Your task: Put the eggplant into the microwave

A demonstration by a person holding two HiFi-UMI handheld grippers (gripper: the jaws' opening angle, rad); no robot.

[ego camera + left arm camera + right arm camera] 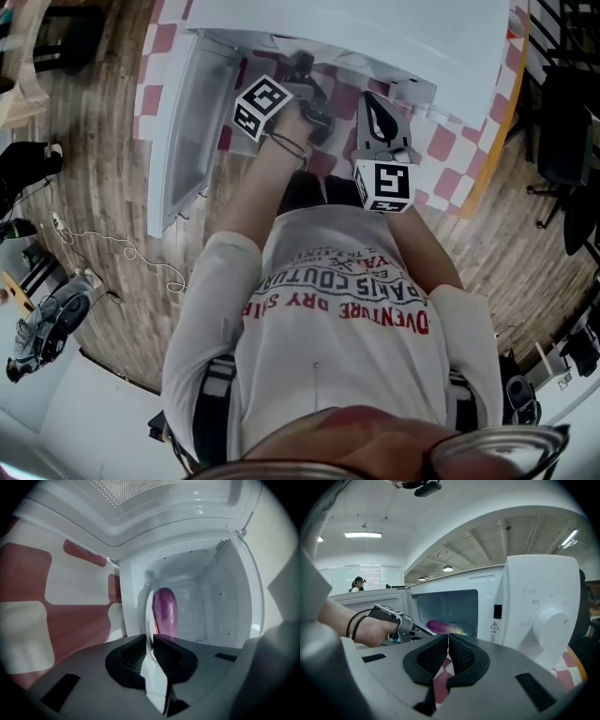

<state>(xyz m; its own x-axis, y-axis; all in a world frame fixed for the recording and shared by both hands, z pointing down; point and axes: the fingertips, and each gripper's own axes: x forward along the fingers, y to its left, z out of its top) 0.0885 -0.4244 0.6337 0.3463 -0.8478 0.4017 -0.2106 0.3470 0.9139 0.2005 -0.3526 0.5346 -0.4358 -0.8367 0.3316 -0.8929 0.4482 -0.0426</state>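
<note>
The purple eggplant point(165, 611) point(443, 627) lies on a white plate point(149, 616) point(466, 631) inside the open white microwave point(394, 37) point(220, 597) point(534, 611). My left gripper point(305, 75) point(151, 639) point(410, 629) reaches into the opening, rolled onto its side, its jaws shut on the plate's thin rim. My right gripper point(377, 105) point(448, 637) hovers outside, in front of the microwave's right part, shut with nothing between its jaws. In the head view the eggplant is hidden under the microwave's top.
The microwave door point(187, 131) point(154, 498) point(365, 595) stands swung open to the left. A dial point(551, 618) is on the control panel at the right. A red-and-white checked cloth point(441, 141) point(28, 573) covers the table. Wooden floor and chairs surround it.
</note>
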